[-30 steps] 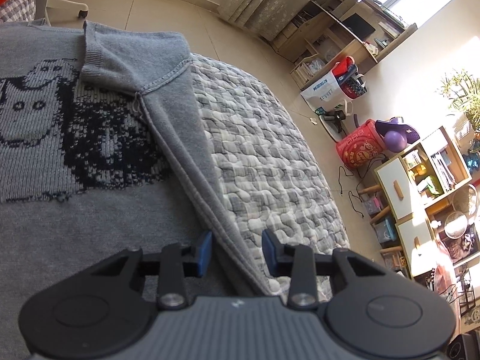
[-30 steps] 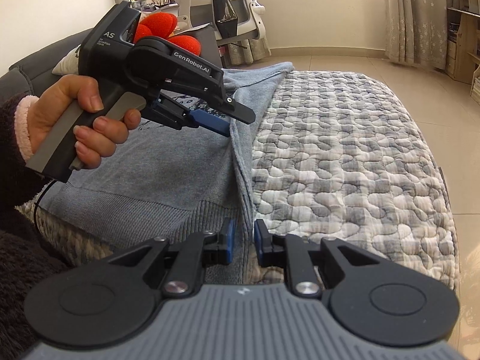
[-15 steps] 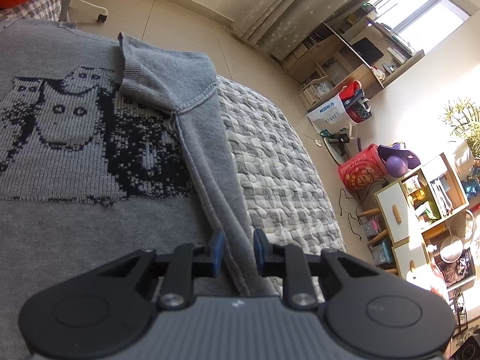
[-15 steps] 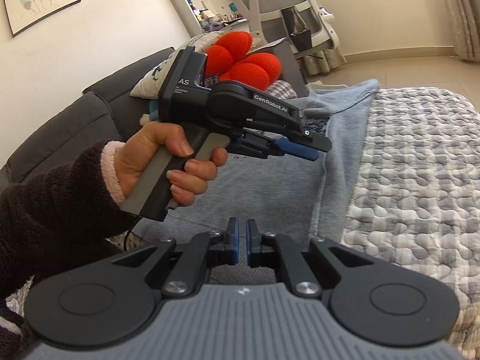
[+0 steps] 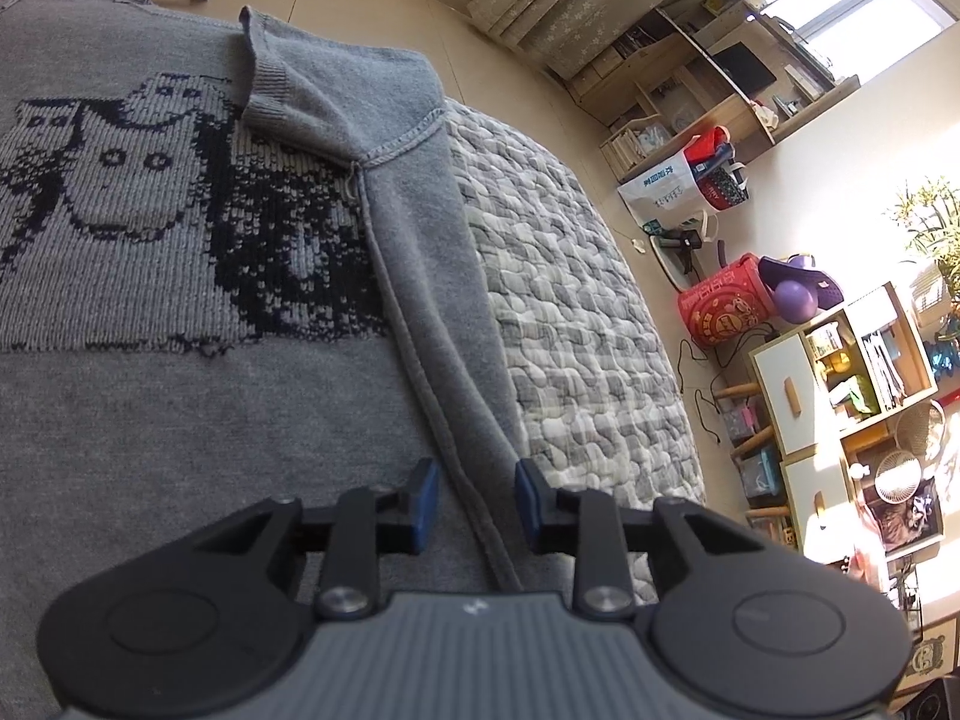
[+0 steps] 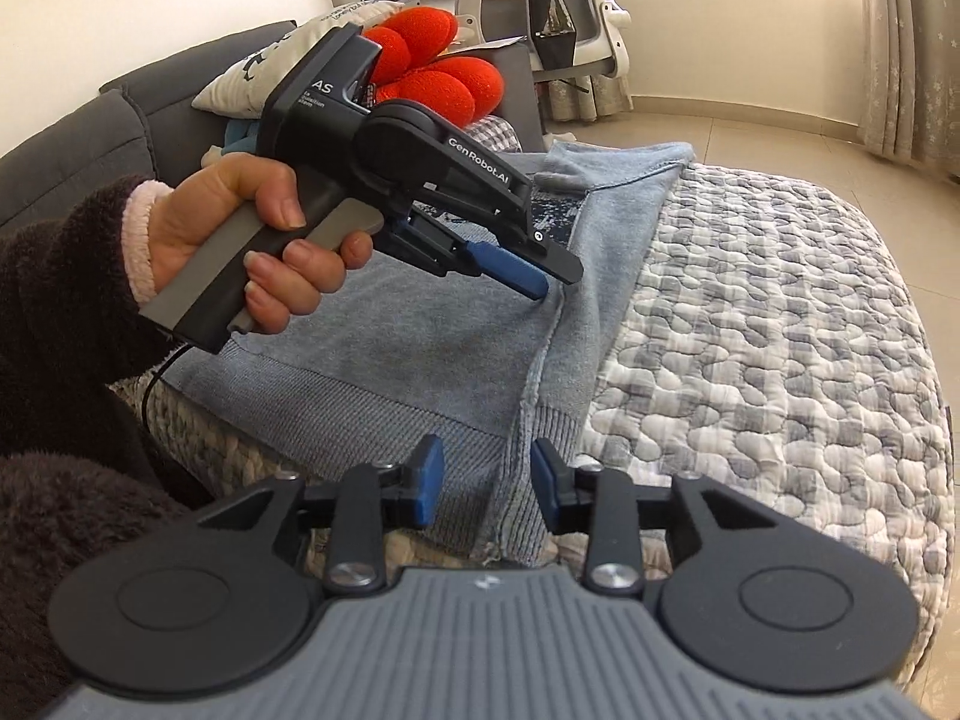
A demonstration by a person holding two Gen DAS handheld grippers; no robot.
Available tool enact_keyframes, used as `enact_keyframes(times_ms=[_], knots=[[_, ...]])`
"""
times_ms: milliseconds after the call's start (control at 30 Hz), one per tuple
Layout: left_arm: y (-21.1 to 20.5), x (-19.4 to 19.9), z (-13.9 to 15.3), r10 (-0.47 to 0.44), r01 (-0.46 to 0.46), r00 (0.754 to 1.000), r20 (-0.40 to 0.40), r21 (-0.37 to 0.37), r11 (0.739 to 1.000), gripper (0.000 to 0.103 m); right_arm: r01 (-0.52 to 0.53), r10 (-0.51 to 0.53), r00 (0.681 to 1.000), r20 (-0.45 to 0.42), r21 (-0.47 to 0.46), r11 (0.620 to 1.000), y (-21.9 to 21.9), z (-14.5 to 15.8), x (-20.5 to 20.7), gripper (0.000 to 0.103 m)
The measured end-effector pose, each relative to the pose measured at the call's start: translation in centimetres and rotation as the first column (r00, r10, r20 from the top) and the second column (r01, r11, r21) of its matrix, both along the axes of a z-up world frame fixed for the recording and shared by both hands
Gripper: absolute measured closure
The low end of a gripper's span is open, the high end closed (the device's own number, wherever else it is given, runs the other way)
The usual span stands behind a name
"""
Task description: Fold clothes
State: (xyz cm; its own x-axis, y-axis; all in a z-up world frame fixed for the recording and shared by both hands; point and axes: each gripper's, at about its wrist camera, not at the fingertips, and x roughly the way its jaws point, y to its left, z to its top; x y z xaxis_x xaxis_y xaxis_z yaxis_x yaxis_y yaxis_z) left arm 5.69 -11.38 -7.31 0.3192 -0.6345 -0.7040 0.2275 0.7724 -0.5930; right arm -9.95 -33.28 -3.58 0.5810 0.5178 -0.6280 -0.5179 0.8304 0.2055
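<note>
One quilted cover (image 6: 780, 324) under everything. Grey sweater (image 5: 180, 420) flat on cover, folded side edge toward cover's bare half. Left gripper (image 5: 474, 501) spread astride that seam, just widened, pads off fabric. Right gripper (image 6: 487, 489) spread over ribbed hem, just widened, pinching nothing.

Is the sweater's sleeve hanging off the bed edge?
No, the sleeve lies folded back across the sweater on the quilt.
</note>
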Motion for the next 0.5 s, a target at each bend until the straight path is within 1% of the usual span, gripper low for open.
enact_keyframes(times_ms=[67,167,200,233,333,400,467,500], knots=[[-0.3,0.1,-0.2,-0.004,0.004,1.000,-0.017,0.009,1.000,0.073,0.001,-0.001,1.000,0.003,-0.018,1.000,-0.1,-0.3,0.1,0.067],[-0.3,0.1,-0.3,-0.001,0.001,1.000,-0.028,0.001,1.000,0.071,0.005,-0.006,1.000,-0.018,-0.043,0.999,-0.3,-1.0,0.4,0.067],[-0.3,0.1,-0.3,0.000,0.000,1.000,-0.031,-0.002,1.000,0.070,0.006,-0.007,1.000,-0.023,-0.046,0.999,-0.3,-1.1,0.5,0.073],[-0.3,0.1,-0.3,0.001,-0.001,0.999,-0.033,-0.004,1.000,0.070,0.008,-0.009,1.000,-0.028,-0.045,0.999,-0.5,-1.3,0.5,0.086],[0.0,0.2,-0.4,0.005,-0.005,0.999,-0.041,-0.011,1.000,0.069,0.014,-0.014,0.999,-0.031,0.000,1.000,-1.1,-1.0,0.5,0.095],[0.1,0.3,-0.4,0.009,-0.010,0.999,-0.045,-0.016,1.000,0.065,0.005,-0.004,1.000,-0.029,0.038,0.999,-1.4,-0.4,0.6,0.096],[0.4,0.4,-0.2,0.021,-0.022,0.999,-0.041,-0.022,1.000,0.057,-0.011,0.013,1.000,-0.027,0.077,0.997,-1.5,0.3,0.6,0.096],[0.6,0.4,-0.2,0.029,-0.030,0.999,-0.039,-0.024,0.999,0.057,-0.019,0.021,0.999,-0.026,0.096,0.995,-1.5,0.6,0.7,0.096]])
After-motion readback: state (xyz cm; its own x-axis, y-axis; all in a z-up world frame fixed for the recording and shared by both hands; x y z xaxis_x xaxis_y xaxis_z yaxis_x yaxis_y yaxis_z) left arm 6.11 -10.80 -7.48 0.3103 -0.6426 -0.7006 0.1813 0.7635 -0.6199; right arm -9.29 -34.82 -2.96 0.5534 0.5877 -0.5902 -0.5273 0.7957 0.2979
